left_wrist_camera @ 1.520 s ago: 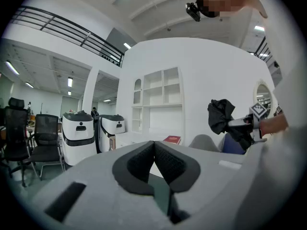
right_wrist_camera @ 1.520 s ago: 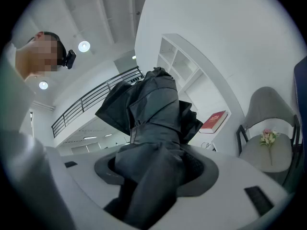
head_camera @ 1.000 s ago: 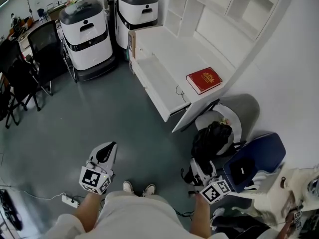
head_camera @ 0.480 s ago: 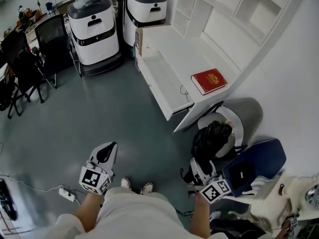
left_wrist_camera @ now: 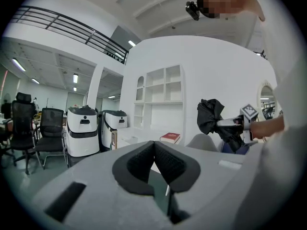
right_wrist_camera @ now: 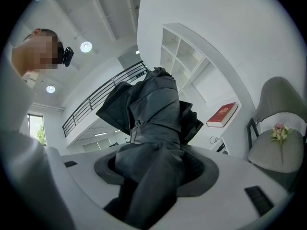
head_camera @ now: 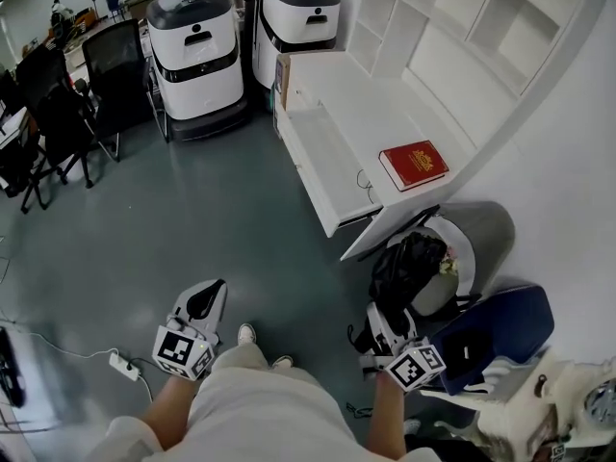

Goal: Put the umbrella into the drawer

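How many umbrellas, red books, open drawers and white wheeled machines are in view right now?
Umbrella: 1
Red book: 1
Open drawer: 1
White wheeled machines: 2
Total: 5

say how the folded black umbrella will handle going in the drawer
Probably floppy: the folded black fabric umbrella has loose canopy folds bulging past the right gripper. Likely light, since one gripper holds it. Loose cloth may snag on the rim of the open white drawer.
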A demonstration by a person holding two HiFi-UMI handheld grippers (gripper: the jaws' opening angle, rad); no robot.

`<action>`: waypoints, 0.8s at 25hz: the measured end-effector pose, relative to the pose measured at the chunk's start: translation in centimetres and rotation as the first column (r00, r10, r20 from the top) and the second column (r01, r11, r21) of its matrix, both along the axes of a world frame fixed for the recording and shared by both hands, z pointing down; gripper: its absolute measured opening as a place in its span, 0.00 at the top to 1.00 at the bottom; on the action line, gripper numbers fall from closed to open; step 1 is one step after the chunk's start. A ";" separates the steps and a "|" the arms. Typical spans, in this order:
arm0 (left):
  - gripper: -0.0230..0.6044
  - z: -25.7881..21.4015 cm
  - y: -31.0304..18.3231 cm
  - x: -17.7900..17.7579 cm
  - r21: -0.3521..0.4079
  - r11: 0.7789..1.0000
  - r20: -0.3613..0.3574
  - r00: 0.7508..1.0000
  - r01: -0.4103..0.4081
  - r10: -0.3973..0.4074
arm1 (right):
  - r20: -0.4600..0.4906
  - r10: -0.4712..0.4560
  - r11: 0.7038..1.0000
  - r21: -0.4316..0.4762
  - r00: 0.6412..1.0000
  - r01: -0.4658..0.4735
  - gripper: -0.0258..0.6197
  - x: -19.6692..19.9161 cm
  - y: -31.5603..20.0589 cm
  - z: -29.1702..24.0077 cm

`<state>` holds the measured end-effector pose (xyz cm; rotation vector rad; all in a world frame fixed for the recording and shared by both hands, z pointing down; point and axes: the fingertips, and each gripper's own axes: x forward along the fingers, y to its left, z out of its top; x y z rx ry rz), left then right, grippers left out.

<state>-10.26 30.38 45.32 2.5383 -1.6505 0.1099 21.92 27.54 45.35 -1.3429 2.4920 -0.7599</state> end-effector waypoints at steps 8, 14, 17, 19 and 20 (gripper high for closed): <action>0.94 1.7 -5.4 -1.4 -0.019 1.000 -0.031 0.999 0.015 -0.016 | -0.015 -0.012 0.999 -0.047 1.000 0.011 0.56 -1.7 -5.9 1.8; 0.94 2.7 -16.0 -1.6 -0.038 0.996 -0.040 0.996 -0.077 0.075 | 0.003 0.067 0.988 -0.137 0.998 -0.066 0.56 -2.9 -13.7 4.0; 0.94 2.3 -22.4 -2.8 -0.042 0.991 -0.031 0.992 -0.124 0.123 | -0.010 0.101 0.978 -0.182 0.995 -0.101 0.56 -4.3 -18.4 4.7; 0.94 2.6 -26.3 -3.8 -0.055 0.987 -0.041 0.988 -0.152 0.150 | -0.015 0.128 0.969 -0.213 0.992 -0.128 0.56 -5.2 -21.4 5.2; 0.94 2.8 -28.1 -4.2 -0.062 0.984 -0.047 0.985 -0.168 0.165 | -0.016 0.141 0.963 -0.229 0.990 -0.141 0.56 -5.7 -22.7 5.4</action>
